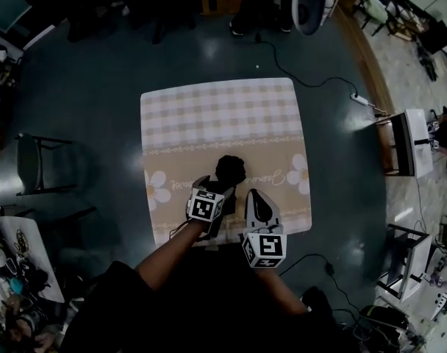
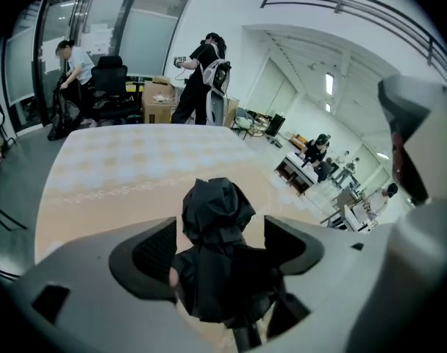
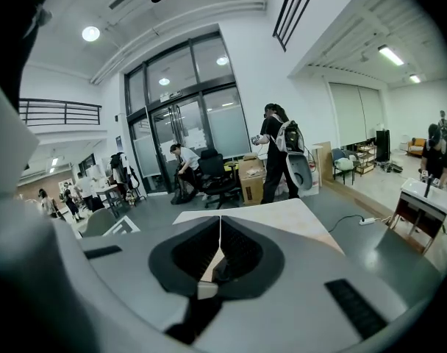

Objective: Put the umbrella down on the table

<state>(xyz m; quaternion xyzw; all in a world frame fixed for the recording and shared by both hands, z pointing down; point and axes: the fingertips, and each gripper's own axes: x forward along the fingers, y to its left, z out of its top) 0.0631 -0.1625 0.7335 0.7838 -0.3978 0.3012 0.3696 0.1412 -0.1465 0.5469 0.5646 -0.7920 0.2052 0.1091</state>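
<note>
1. Left gripper view: the left gripper (image 2: 222, 235) has its jaws part-way apart and clamped on a folded black umbrella (image 2: 217, 206). The bunched fabric fills the gap between the pads and sticks out past them above the table (image 2: 113, 160).
2. Head view: the umbrella (image 1: 229, 170) is over the near half of the table (image 1: 216, 94), above the beige flowered band of the tablecloth (image 1: 172, 134). Whether it touches the table I cannot tell.
3. The left gripper (image 1: 215, 190) is over the table's near edge, behind the umbrella.
4. Right gripper view: the right gripper (image 3: 220, 245) has its jaws closed to a thin slit with nothing between them, and the table (image 3: 282, 215) lies beyond.
5. Head view: the right gripper (image 1: 259, 197) is over the table's near edge, just beside the left one.
6. Left gripper view: past the table's far edge, a person (image 2: 201, 79) stands beside a cardboard box (image 2: 159, 101).
</note>
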